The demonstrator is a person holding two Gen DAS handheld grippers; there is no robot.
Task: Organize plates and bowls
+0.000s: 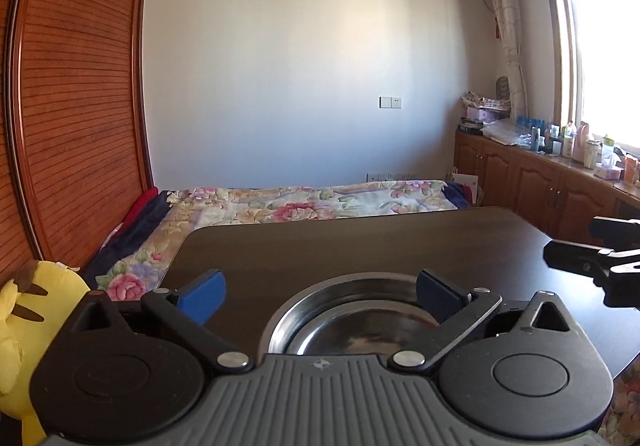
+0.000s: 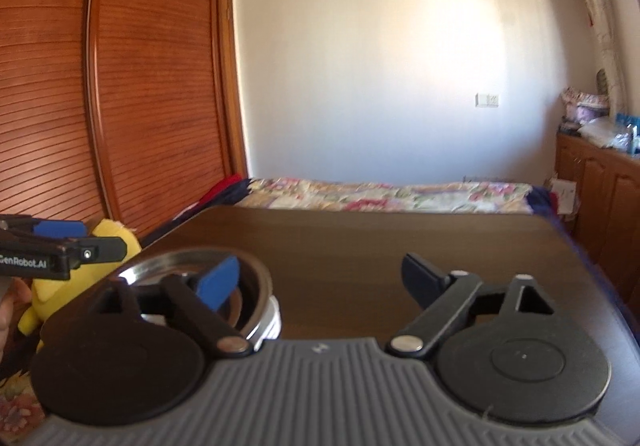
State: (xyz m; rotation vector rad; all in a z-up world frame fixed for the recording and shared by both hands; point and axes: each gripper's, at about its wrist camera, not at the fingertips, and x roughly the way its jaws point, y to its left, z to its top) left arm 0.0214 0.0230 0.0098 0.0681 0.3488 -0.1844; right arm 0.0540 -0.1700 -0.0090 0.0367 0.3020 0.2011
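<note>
Left claw (image 1: 320, 296) stood wide open with nothing between its blue pads, hovering just behind the stacked metalware; right claw (image 2: 320, 280) was likewise spread wide and held nothing. I read the task as near its end: a steel bowl (image 1: 300, 304) sat on the dark worktop (image 1: 360, 242) with a steel plate (image 1: 360, 330) nested inside it, and no other dishes showed on the worktop in either view. What might remain lay outside the frames, so I could not confirm completion. The bowl was round, shiny and shallow-walled, resting upright near the worktop's front edge; in the right wrist view it lay to the left, partly behind that claw's left finger.
</note>
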